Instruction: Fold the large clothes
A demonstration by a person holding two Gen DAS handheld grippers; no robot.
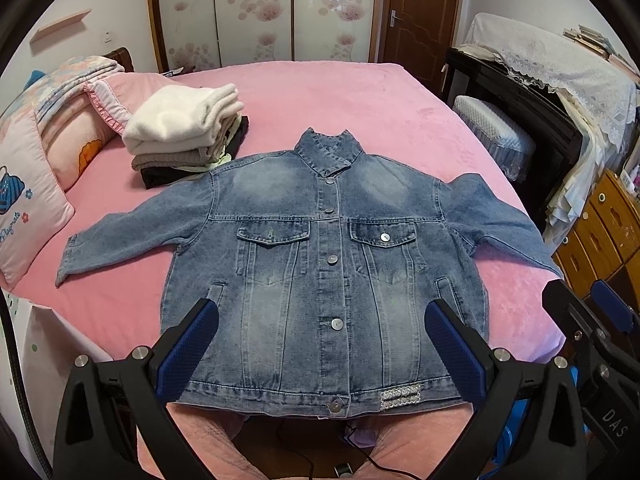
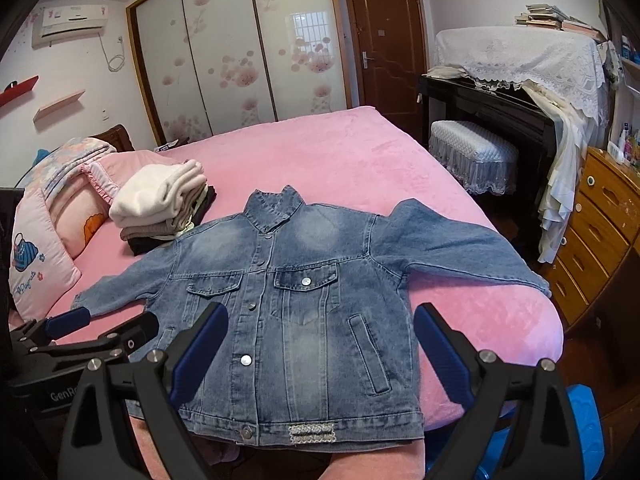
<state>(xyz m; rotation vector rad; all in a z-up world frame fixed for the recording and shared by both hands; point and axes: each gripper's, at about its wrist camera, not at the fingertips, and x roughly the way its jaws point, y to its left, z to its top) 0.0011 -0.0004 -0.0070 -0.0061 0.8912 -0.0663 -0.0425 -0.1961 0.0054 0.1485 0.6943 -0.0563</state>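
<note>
Denim jacket [image 1: 320,264] spread buttoned on pink bed [image 1: 360,100], wardrobe [image 2: 236,52] behind

"Playmate" on pillow [image 1: 24,216]; "DAS" on right gripper [image 1: 612,312]

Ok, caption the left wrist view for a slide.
Open left gripper above a buttoned denim jacket spread on a pink bed.

Bed [image 1: 360,92]: far half bare pink sheet, open for passage btwn collar and wardrobe doors [image 1: 256,12].
Denim jacket [image 1: 320,248]: laid flat, buttoned, sleeves spread; near half of bed taken up, hem at near edge.
Stack of folded clothes [image 1: 184,132]: set just beside jacket's shoulder on the pillow side, approach there narrowed.
Pillows [image 1: 36,184]: that bed side blocked.
Other sleeve [image 2: 460,244]: reaches bed edge; covered stool [image 2: 472,156] and drawers [image 2: 600,232] beyond.
</note>
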